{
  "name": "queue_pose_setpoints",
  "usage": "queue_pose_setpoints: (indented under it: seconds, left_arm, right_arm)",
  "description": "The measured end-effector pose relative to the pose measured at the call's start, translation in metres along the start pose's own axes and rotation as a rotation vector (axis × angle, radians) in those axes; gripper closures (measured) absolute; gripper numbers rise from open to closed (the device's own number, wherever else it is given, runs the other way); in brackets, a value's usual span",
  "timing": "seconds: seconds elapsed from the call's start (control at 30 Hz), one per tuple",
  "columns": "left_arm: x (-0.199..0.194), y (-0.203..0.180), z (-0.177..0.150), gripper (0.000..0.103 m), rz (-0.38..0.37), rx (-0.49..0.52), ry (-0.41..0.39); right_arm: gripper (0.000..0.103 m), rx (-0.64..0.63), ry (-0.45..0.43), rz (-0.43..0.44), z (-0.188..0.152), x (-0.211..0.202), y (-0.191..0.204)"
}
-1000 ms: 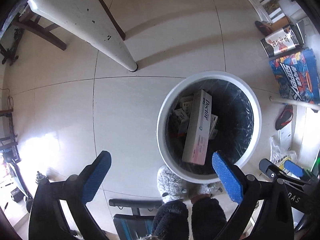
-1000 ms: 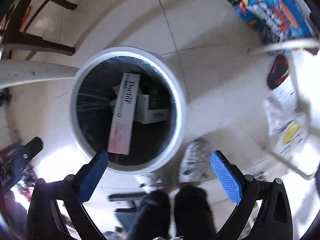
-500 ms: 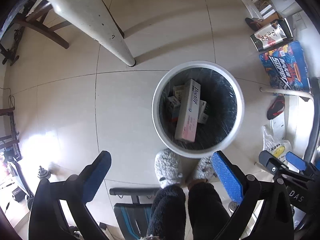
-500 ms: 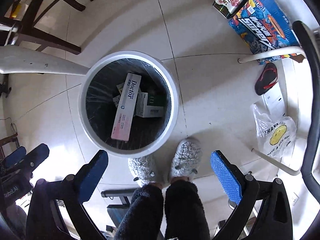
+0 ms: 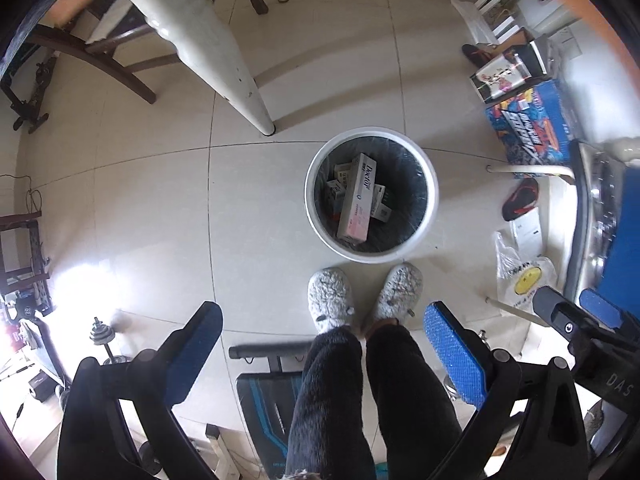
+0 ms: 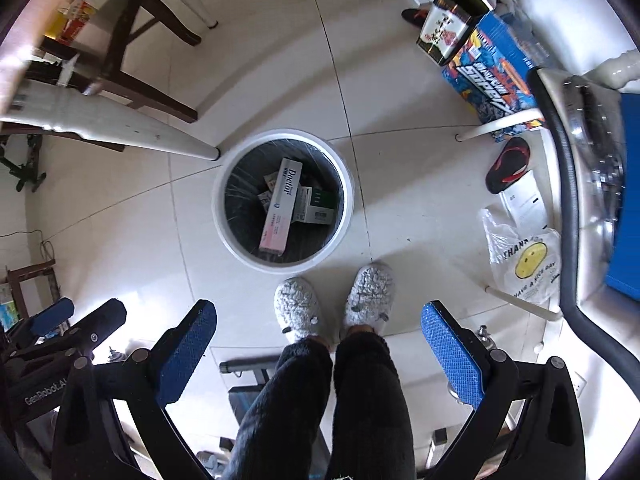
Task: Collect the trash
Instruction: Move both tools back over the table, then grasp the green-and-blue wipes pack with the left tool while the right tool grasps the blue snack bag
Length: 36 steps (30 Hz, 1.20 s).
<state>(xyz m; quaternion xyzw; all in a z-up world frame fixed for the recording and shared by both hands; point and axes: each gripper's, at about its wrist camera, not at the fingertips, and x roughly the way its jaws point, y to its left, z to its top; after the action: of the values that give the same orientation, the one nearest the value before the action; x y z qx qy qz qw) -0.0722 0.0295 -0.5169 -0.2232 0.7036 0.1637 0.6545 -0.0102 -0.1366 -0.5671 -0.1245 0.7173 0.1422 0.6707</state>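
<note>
A white round trash bin (image 5: 431, 184) with a dark liner stands on the tiled floor; it also shows in the right wrist view (image 6: 219, 216). Inside lie a long white and pink "Doctor" box (image 5: 358, 204) (image 6: 282, 204) and several smaller cartons (image 6: 314, 206). My left gripper (image 5: 324, 354) is open and empty, held high above the floor. My right gripper (image 6: 318, 350) is open and empty, also high above the bin. The right gripper also shows at the right edge of the left wrist view (image 5: 576, 316).
The person's grey slippers (image 5: 330, 300) (image 6: 368, 292) stand just before the bin. A white table leg (image 5: 224, 60) and wooden chair legs (image 6: 132, 76) are at upper left. Printed boxes (image 5: 532, 128), a sandal (image 6: 508, 164) and a plastic bag (image 6: 524, 264) lie at right.
Both grippers have risen well away from the bin, which now looks smaller and farther below. Both stay open and empty. The bin's contents have not moved.
</note>
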Motion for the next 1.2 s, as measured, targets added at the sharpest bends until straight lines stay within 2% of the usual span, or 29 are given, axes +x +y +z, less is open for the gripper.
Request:
queue_pose_setpoints:
  seconds: [0.23,0.37,0.53,0.63,0.77,0.9,0.97,1.0,1.07,1.1,1.2]
  left_arm:
    - [-0.078,-0.004,-0.017,0.0,-0.02,0.019,-0.026]
    - [-0.131,-0.008,-0.015,0.0,-0.037,0.039,-0.087]
    - [-0.203,-0.02,0.02,0.0,-0.024,0.068,-0.231]
    - [-0.242,-0.029,0.058,0.0,-0.003,0.078,-0.323]
    - [-0.277,-0.039,0.116,0.0,0.044,0.084,-0.401]
    - [-0.293,-0.045,0.185,0.0,0.059,0.042,-0.422]
    - [-0.296,-0.049,0.218,0.0,0.053,0.012,-0.422]
    - [-0.294,-0.051,0.245,0.0,0.048,-0.017,-0.415]
    - [-0.297,-0.05,0.278,0.0,0.023,-0.071,-0.394]
    - [-0.294,-0.046,0.304,0.001,-0.009,-0.137,-0.371]
    - [-0.289,-0.036,0.353,0.001,-0.143,-0.291,-0.326]
  right_arm:
    - [0.0,0.006,-0.013,0.029,-0.021,-0.09,0.002]
    - [0.0,0.026,-0.022,0.067,-0.027,-0.149,0.006]
    - [0.0,0.066,-0.098,0.137,-0.014,-0.223,0.008]
    - [0.0,0.09,-0.172,0.161,0.008,-0.269,0.002]
    - [0.0,0.102,-0.261,0.153,0.062,-0.324,-0.014]
    - [0.0,0.112,-0.296,0.137,0.123,-0.349,-0.029]
    - [0.0,0.127,-0.309,0.136,0.168,-0.359,-0.039]
    - [0.0,0.126,-0.311,0.135,0.19,-0.361,-0.042]
    - [0.0,0.127,-0.312,0.129,0.233,-0.362,-0.048]
    - [0.0,0.129,-0.308,0.129,0.263,-0.361,-0.052]
    - [0.0,0.143,-0.276,0.115,0.34,-0.354,-0.059]
